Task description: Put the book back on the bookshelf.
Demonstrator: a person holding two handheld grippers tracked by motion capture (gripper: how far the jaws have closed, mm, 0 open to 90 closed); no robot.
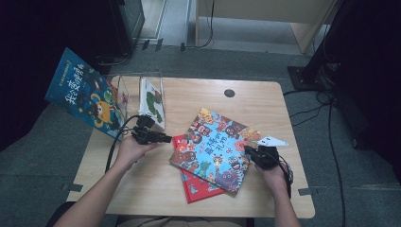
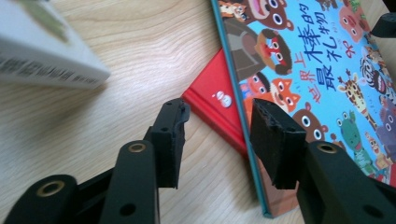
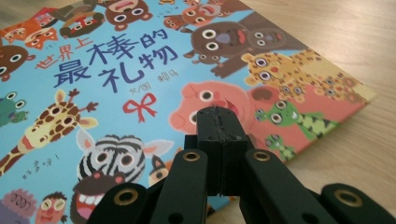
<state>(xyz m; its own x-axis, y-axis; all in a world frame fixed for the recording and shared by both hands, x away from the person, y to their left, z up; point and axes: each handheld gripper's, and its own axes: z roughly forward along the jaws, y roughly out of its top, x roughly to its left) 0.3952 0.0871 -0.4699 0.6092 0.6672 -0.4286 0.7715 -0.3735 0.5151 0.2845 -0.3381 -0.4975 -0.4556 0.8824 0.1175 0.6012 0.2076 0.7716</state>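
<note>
Centre-right of the high view, on the wooden table (image 1: 142, 189): a blue animal picture book (image 1: 215, 147) lying flat and skewed, long axis running from upper left to lower right, stacked on a red book (image 1: 201, 187) whose corners poke out at left and below.

Right gripper (image 1: 257, 155) at the blue book's right edge, jaws shut pad to pad. In the right gripper view, closed tips (image 3: 219, 122) hovering over the cover (image 3: 140, 93) near the pink pig, nothing pinched between them (whether resting on the cover or just above, hard to tell).

Left gripper (image 1: 163, 138) just left of the stack, pointing right toward the book's left edge. Jaws partly open and empty; in the left gripper view, the gap (image 2: 217, 140) framing the red book's corner (image 2: 212, 105) and the blue book's teal spine edge (image 2: 243, 126), pads clear of both.

Deciding relation: the blue book between the two grippers, its long left edge directly ahead of the open left jaws, near but not touched. Left hand probably better placed for a pinch on that edge; right one, shut, suited at most to pressing or steadying.

Upper left of the high view: another blue book (image 1: 82, 92) leaning out of a clear stand (image 1: 142, 87), a white one (image 1: 152, 101) upright beside it.
</note>
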